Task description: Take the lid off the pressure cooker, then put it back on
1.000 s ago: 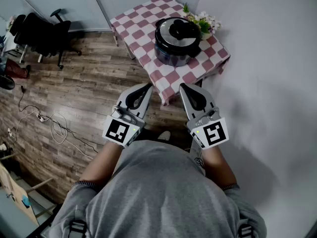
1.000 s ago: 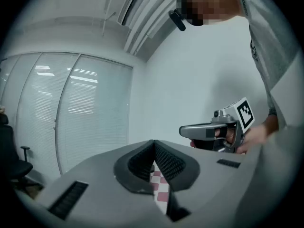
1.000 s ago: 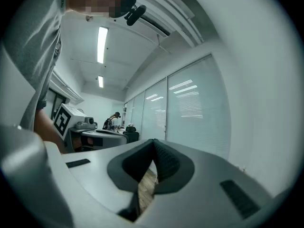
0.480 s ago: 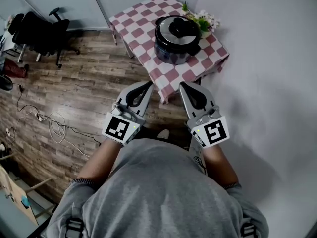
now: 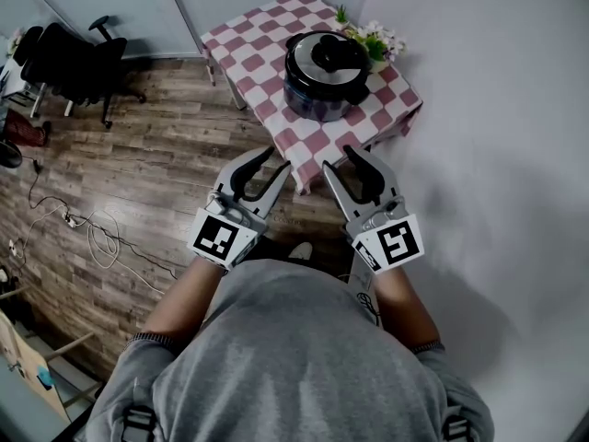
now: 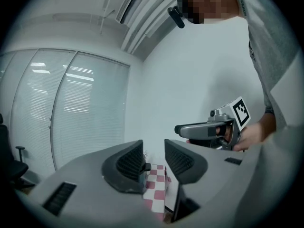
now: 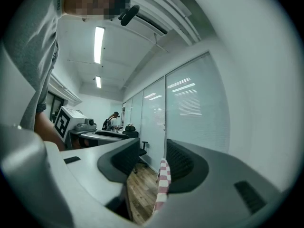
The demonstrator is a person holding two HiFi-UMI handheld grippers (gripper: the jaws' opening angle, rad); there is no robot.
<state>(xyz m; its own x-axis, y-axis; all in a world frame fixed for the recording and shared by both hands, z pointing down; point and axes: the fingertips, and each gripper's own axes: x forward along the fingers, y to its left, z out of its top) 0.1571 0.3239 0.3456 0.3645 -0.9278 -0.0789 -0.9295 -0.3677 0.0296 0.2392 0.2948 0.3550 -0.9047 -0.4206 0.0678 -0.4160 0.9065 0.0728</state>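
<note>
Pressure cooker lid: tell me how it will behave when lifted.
The lid looks like rigid metal, so probably stiff and fairly heavy. Its black handle is raised and should give a firm grip. It sits flat on the pot, so unlikely to roll.

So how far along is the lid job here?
Nothing looks done: the silver-and-black lid sits on the dark round pressure cooker, which stands on the red-checked table. In hand: the left gripper and right gripper are empty and short of the table; their jaws have just been opening. To do: lift the lid, refit it.
</note>
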